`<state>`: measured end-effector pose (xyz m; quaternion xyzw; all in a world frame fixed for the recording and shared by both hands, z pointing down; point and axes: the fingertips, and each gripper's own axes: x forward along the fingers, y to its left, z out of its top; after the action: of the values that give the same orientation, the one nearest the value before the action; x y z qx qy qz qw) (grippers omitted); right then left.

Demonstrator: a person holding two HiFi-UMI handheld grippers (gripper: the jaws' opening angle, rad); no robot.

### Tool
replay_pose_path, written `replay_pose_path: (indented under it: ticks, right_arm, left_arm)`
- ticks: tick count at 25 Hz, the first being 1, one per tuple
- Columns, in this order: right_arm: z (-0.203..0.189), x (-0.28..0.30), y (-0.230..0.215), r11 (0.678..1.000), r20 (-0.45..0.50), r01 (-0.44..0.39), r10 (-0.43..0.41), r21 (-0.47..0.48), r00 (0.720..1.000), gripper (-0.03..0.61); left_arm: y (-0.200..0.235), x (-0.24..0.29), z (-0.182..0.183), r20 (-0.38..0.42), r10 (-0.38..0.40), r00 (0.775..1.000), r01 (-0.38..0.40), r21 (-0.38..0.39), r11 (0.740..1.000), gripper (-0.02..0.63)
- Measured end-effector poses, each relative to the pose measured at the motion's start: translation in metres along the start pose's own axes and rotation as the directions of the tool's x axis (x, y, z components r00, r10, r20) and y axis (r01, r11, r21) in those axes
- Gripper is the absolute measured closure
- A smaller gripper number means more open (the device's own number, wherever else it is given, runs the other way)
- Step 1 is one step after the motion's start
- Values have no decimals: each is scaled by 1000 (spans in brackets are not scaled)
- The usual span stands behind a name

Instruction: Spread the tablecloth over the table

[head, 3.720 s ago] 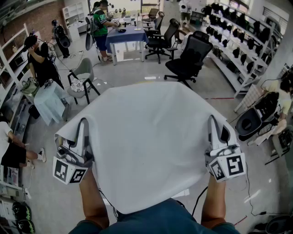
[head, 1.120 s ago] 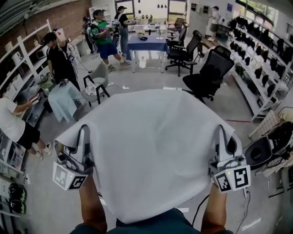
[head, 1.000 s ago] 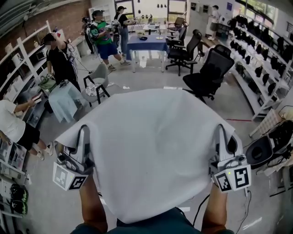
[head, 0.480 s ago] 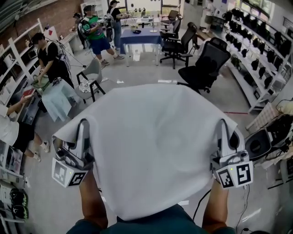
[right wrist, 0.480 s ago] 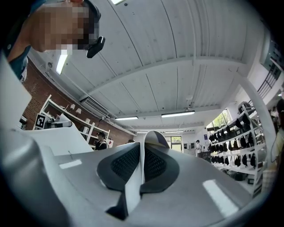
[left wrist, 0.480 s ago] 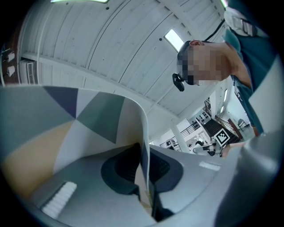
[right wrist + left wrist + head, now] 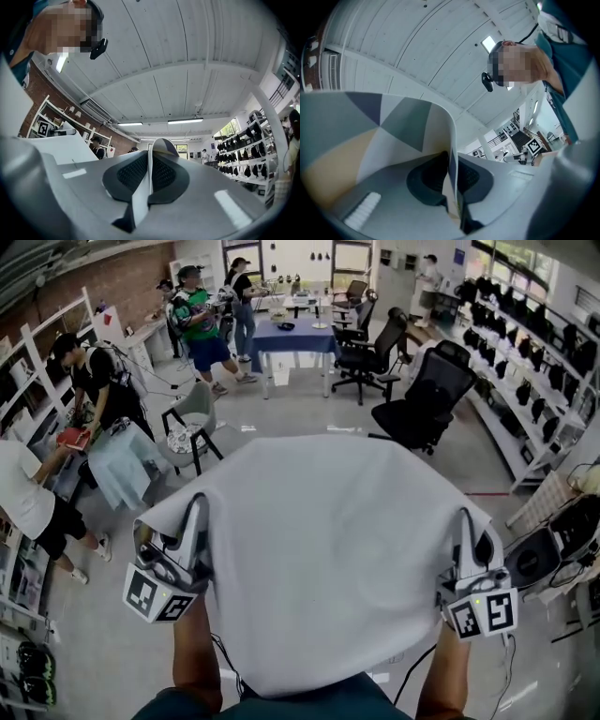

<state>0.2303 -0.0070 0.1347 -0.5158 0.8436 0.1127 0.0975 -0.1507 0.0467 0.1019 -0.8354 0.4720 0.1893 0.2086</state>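
Note:
A white tablecloth (image 7: pixel 319 549) hangs stretched in the air between my two grippers, hiding whatever lies under it. My left gripper (image 7: pixel 192 512) is shut on the cloth's left edge; in the left gripper view the cloth (image 7: pixel 393 126) shows a grey, beige and dark triangle pattern and runs pinched between the pads at my left gripper (image 7: pixel 452 176). On the other side my right gripper (image 7: pixel 466 526) is shut on the right edge. In the right gripper view a thin fold of cloth (image 7: pixel 159 146) stands up out of my right gripper (image 7: pixel 150 173). No table for the cloth is in view.
A black office chair (image 7: pixel 427 390) stands just beyond the cloth. A grey chair (image 7: pixel 192 413) and a table with a pale cloth (image 7: pixel 117 465) are at the left, with people (image 7: pixel 98 381) near them. A blue-covered table (image 7: pixel 286 334) stands far back. Shelves (image 7: pixel 530 381) line the right wall.
The cloth and both grippers have shifted a little across the room; the left gripper now sits further right in the head view. Both grips have held. People at the left have moved.

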Motion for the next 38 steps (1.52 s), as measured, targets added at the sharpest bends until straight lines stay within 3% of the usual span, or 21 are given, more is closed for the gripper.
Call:
replay_pose_path:
  ticks: [22,38]
  right_arm:
    - [-29,85,64,995,-9,81,-82,-63,997,565]
    - [-76,130,38,997,-33,67,-68,-37,997,564]
  left_arm:
    - [125,-5,-50,46,-40,998,43,-85,995,607]
    - [150,23,-101,-25,-11,1000,9,-102,995,607]
